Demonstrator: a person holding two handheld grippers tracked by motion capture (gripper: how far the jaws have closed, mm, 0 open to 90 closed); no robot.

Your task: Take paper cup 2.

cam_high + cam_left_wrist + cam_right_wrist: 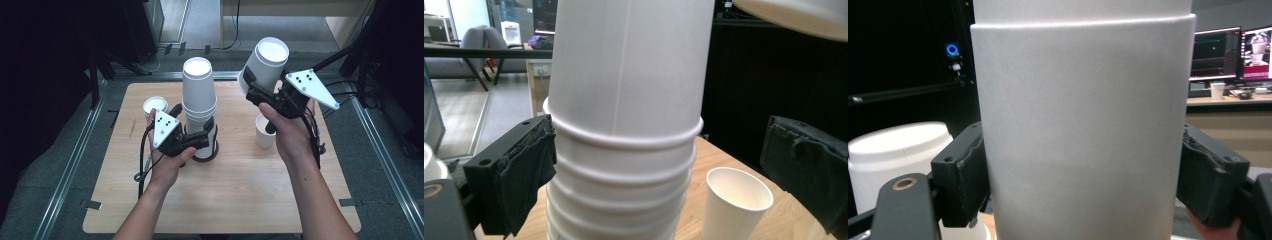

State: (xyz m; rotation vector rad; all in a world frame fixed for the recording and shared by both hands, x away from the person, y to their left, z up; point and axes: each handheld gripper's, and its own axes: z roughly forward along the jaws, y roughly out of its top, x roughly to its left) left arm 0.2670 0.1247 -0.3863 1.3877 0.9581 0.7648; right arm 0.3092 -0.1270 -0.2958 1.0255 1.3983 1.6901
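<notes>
Right gripper [250,87] pinches one paper cup [265,62] lifted beside the stack [199,100], which the spread left gripper [206,132] flanks; many cups apparently remain.

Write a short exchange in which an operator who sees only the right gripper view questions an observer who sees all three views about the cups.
Operator: A white cup sits between my jaws. Is it off the table?
Observer: Yes. The right tool holds the white cup in the air above the table.
Operator: What is the white thing low at my left?
Observer: Probably the stack of cups standing mid-table. The left tool is open around its lower part.
Operator: Is anything near my hand?
Observer: An upright single cup stands on the table, partly under the right hand.
</notes>
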